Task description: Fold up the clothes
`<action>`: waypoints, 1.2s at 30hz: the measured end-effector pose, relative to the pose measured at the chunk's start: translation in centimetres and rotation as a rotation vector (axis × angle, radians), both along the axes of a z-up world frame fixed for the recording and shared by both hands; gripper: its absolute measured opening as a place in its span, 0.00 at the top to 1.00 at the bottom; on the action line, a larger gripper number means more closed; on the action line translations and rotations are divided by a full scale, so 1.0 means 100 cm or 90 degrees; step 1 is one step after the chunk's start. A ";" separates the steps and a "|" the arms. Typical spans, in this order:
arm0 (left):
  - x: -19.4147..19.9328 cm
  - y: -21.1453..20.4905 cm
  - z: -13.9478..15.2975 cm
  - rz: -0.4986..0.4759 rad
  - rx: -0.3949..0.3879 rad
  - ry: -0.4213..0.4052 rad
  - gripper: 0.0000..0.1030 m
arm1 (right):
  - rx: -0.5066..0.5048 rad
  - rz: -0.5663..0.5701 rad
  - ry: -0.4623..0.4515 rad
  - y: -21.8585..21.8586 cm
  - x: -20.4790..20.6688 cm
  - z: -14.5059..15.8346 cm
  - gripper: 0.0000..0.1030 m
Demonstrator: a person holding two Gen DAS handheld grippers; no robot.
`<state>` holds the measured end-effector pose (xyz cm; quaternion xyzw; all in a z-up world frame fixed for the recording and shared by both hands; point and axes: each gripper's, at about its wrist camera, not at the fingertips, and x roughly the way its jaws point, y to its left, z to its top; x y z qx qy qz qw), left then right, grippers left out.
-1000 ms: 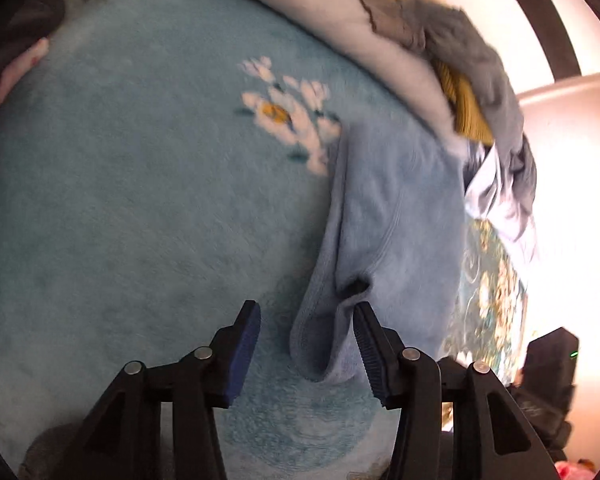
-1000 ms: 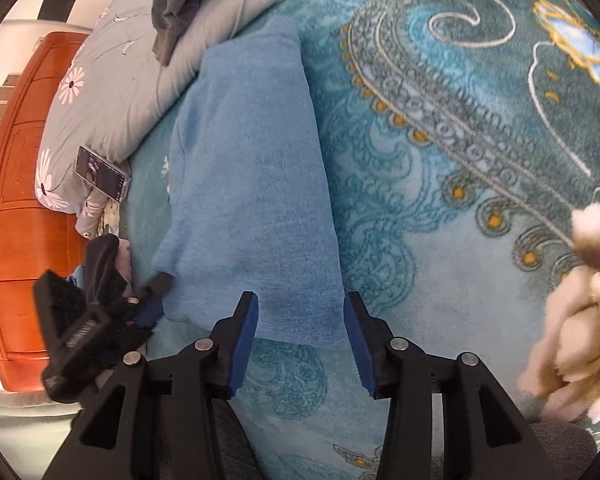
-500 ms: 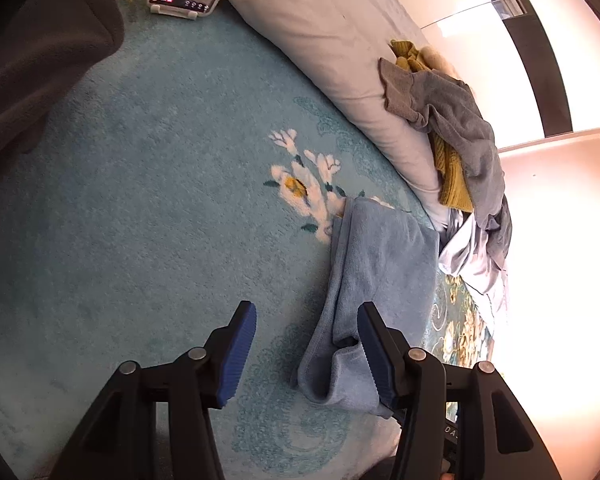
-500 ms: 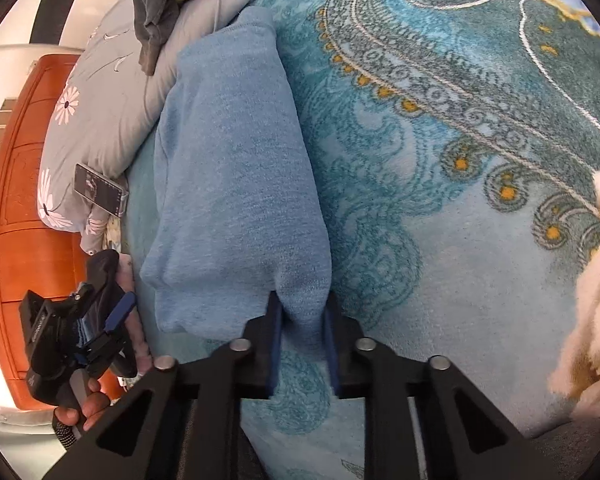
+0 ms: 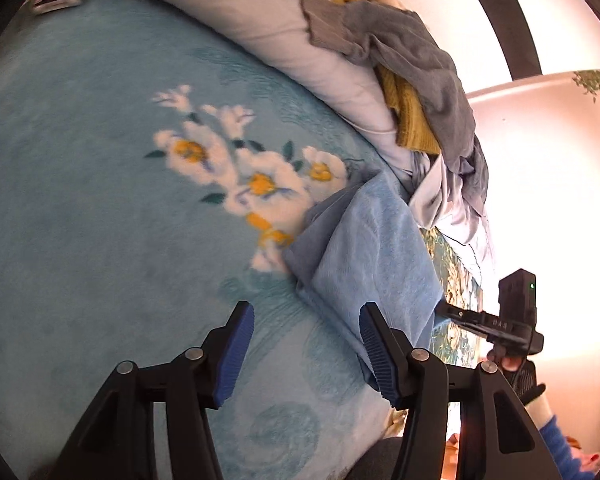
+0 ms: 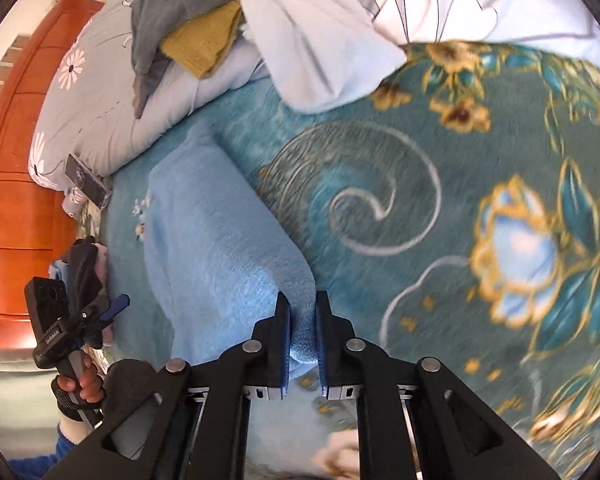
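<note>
The right gripper (image 6: pixel 302 334) is clamped on the near corner of the folded light-blue garment (image 6: pixel 216 264), its blue pads pressing a fold of the cloth between them. The left gripper (image 5: pixel 306 354) has its jaws apart; they have just been opening a little wider, and nothing is between them, though the right-hand finger stands just beside the garment's near edge (image 5: pixel 374 264). In the left wrist view the garment lies at centre right of the frame, running up toward the pillow (image 5: pixel 268 28); in the right wrist view it fills the centre left.

The garment rests on a bed covered by a teal blanket (image 5: pixel 80 220) printed with white flowers and scrolls. A grey pillow lies along the upper part of both frames, with a heap of grey and mustard clothes (image 5: pixel 416 76) on it. A phone (image 6: pixel 88 186) leans by the pillow. An orange wooden headboard (image 6: pixel 16 184) fills the left edge of the right wrist view.
</note>
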<state>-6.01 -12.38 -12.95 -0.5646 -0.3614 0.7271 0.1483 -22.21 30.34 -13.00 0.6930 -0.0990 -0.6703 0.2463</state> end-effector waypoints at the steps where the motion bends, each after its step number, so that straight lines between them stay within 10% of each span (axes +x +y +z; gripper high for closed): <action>1: -0.009 0.005 -0.001 -0.008 0.000 0.003 0.42 | 0.002 0.002 -0.002 0.000 -0.003 -0.003 0.89; 6: -0.056 0.032 -0.012 -0.068 -0.014 -0.006 0.39 | -0.022 -0.013 0.001 0.018 -0.005 -0.013 0.83; 17: -0.098 0.070 -0.042 -0.170 -0.017 -0.032 0.36 | -0.186 -0.283 0.004 0.073 0.058 -0.037 0.54; 31: -0.106 0.079 -0.050 -0.189 0.078 -0.049 0.33 | -0.251 -0.372 0.013 0.039 0.068 -0.052 0.57; 36: -0.098 0.075 -0.052 -0.163 0.078 -0.055 0.67 | -0.251 -0.376 0.012 0.034 0.059 -0.047 0.81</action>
